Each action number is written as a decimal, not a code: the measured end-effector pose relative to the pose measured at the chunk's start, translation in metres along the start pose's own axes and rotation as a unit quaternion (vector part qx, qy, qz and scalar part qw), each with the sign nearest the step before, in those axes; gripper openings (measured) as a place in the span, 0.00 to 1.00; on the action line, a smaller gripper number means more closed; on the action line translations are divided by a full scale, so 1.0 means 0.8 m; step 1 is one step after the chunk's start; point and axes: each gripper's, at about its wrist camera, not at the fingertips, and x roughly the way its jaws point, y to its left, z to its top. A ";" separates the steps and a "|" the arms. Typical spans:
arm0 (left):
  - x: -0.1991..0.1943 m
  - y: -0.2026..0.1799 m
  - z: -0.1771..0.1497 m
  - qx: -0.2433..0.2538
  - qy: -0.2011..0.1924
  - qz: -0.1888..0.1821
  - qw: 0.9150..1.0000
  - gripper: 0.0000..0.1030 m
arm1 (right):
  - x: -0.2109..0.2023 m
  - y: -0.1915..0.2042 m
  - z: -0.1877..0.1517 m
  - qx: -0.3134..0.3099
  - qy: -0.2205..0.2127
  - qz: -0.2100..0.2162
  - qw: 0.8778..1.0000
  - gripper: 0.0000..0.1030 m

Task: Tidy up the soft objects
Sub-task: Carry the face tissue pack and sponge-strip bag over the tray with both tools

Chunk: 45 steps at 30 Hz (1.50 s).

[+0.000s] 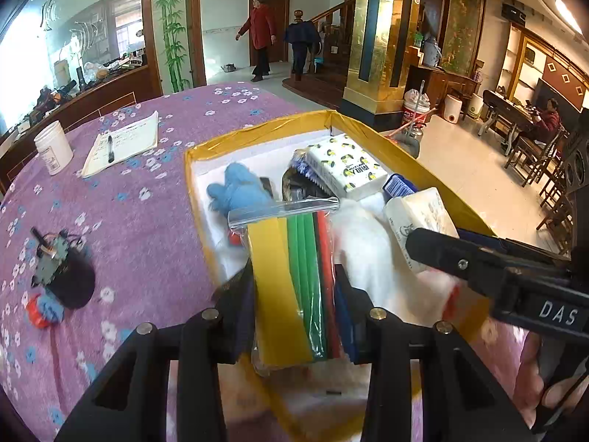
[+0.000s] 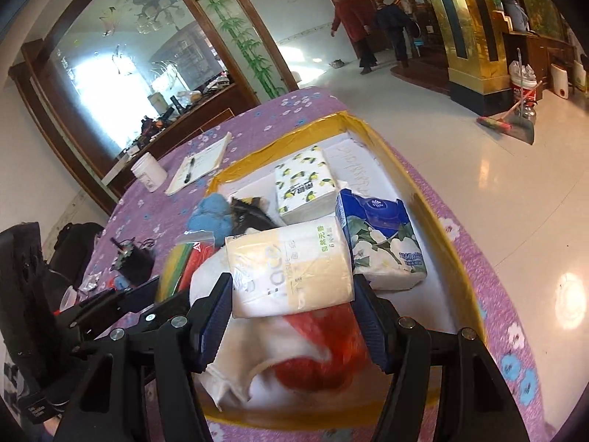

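- Gripping a clear zip bag of yellow, green and red strips (image 1: 294,287), the left gripper (image 1: 294,305) has its jaws clamped on the bag's lower half, over the near edge of the yellow-rimmed shallow box (image 1: 257,130).
- Right gripper (image 2: 292,309) clamps a cream plastic-wrapped tissue pack (image 2: 291,269) between its blue-padded fingers (image 2: 215,313), above the near part of the box.
- Under that pack: a white and red soft cloth (image 2: 294,364), lying in the box's near end.
- Inside the box, toward the far edge: lemon-print white tissue pack (image 2: 303,184); just beside the held pack on its right, a blue flower-print tissue pack (image 2: 383,243).
- Blue fuzzy soft toy (image 1: 239,188) in the box's left part, near the left rim.
- Box sits on the desk, covered by a purple flowered cloth (image 1: 140,221).
- On the desk's far left: white plastic tub (image 1: 53,145), notepad with a black pen (image 1: 121,143).
- Small black gadget with wires (image 1: 66,269) near the desk's left edge.
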 end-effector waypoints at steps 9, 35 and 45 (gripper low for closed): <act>0.028 -0.011 0.022 -0.005 -0.010 0.012 1.000 0.37 | 0.037 -0.003 0.044 -0.007 0.015 -0.021 1.000 0.66; 0.018 -0.033 0.022 0.046 -0.074 0.046 0.995 0.37 | 0.076 0.000 0.067 -0.003 0.029 -0.027 0.999 0.66; 0.018 -0.038 0.021 0.060 -0.085 0.062 0.993 0.37 | 0.075 -0.001 0.067 -0.003 0.028 -0.027 0.999 0.66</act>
